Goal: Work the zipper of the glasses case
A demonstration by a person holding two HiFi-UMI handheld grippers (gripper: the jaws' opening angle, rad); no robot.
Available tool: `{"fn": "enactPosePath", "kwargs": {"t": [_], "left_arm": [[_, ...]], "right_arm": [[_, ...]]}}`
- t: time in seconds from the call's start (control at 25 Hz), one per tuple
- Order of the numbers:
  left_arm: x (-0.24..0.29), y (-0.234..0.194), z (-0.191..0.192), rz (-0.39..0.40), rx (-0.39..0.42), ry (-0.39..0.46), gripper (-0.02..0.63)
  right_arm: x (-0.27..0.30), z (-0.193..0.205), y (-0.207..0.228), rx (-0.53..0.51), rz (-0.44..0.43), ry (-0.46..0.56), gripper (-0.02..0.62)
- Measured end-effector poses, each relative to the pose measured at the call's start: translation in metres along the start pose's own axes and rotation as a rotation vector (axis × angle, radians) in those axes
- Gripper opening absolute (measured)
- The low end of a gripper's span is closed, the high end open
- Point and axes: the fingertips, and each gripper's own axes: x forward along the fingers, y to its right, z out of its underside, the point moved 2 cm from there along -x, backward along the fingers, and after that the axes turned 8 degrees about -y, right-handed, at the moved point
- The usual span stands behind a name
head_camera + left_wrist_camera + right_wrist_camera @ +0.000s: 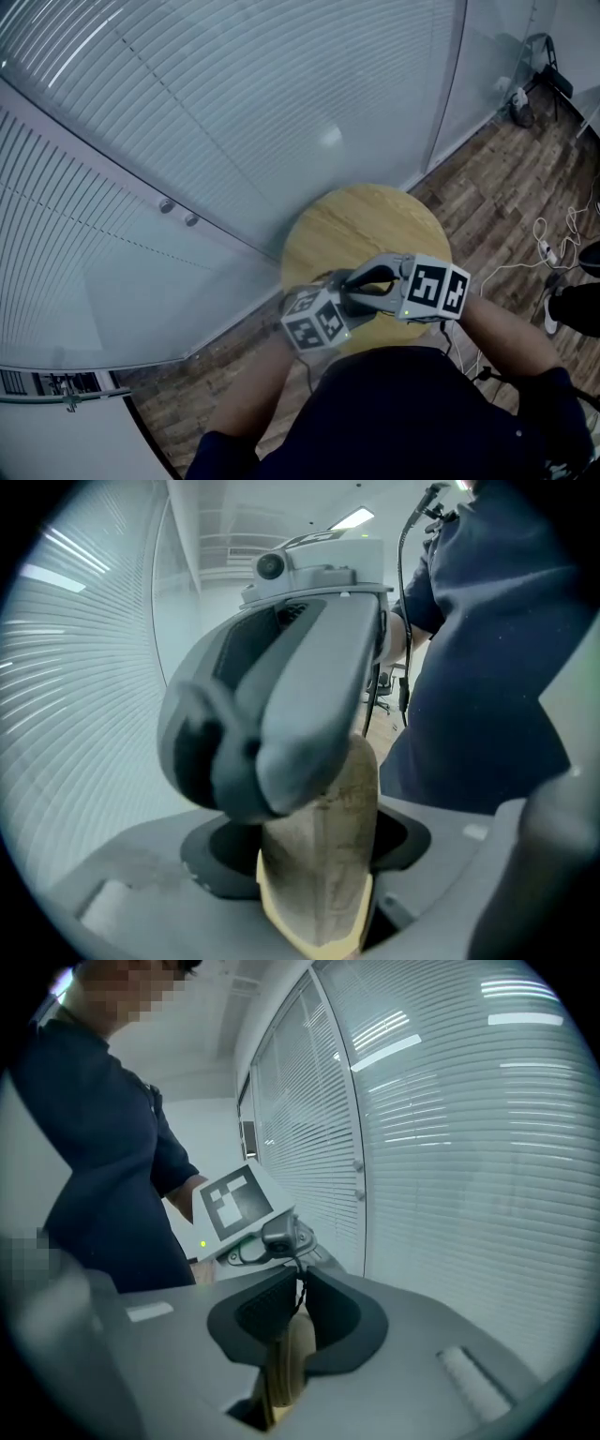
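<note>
Both grippers meet nose to nose over the near edge of the round table. In the left gripper view a tan glasses case [323, 874] with a yellowish edge stands between the black pads, and my left gripper [319, 847] is shut on it. In the head view the left gripper [349, 302] points right and the right gripper [364, 281] points left; the case is hidden between them. In the right gripper view my right gripper [298, 1305] has its pads almost together on a thin dark zipper pull [299, 1286]. The case's tan edge [284, 1372] shows just below.
The wooden table [361, 220] stands against a glass wall with blinds [234, 112]. Plank floor with white cables [548, 246] lies to the right, with a person's shoe [562, 309] beside it. A dark blue torso fills the bottom of the head view.
</note>
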Motion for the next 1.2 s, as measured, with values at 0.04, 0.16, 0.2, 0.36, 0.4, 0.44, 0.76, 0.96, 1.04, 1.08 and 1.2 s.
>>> {"fn": "enactPosePath", "kwargs": {"t": [0.04, 0.16, 0.2, 0.36, 0.4, 0.44, 0.76, 0.96, 1.04, 1.08, 1.2], "left_arm": [[-0.001, 0.000, 0.001, 0.002, -0.008, -0.001, 0.305], [-0.005, -0.002, 0.003, 0.009, -0.055, 0.035, 0.305], [-0.008, -0.003, 0.002, 0.017, -0.075, 0.059, 0.305], [-0.022, -0.008, -0.003, 0.028, -0.135, 0.133, 0.305], [-0.025, -0.009, -0.004, 0.020, -0.136, 0.137, 0.305], [-0.027, -0.009, -0.004, 0.013, -0.134, 0.137, 0.305], [-0.052, -0.009, -0.032, 0.080, -0.250, 0.363, 0.301], [-0.067, -0.007, -0.053, 0.125, -0.308, 0.503, 0.298], [-0.074, -0.005, -0.061, 0.157, -0.326, 0.556, 0.298], [-0.079, -0.005, -0.065, 0.168, -0.332, 0.579, 0.296], [-0.092, -0.006, -0.076, 0.195, -0.346, 0.640, 0.296]], "right_arm": [[-0.001, -0.003, 0.000, 0.004, 0.003, 0.017, 0.035], [-0.009, -0.009, 0.003, 0.015, 0.031, 0.059, 0.032], [-0.013, -0.012, 0.006, 0.029, 0.048, 0.080, 0.032], [-0.028, -0.014, 0.016, 0.075, 0.073, 0.177, 0.032], [-0.030, -0.012, 0.015, 0.084, 0.066, 0.193, 0.032], [-0.033, -0.012, 0.014, 0.096, 0.058, 0.212, 0.031], [-0.059, -0.032, 0.007, 0.146, 0.030, 0.419, 0.014], [-0.073, -0.041, -0.002, 0.110, 0.040, 0.468, 0.014], [-0.080, -0.048, -0.002, 0.112, 0.029, 0.496, 0.014], [-0.083, -0.052, -0.002, 0.115, 0.024, 0.510, 0.014], [-0.093, -0.064, -0.003, 0.123, 0.017, 0.545, 0.012]]}}
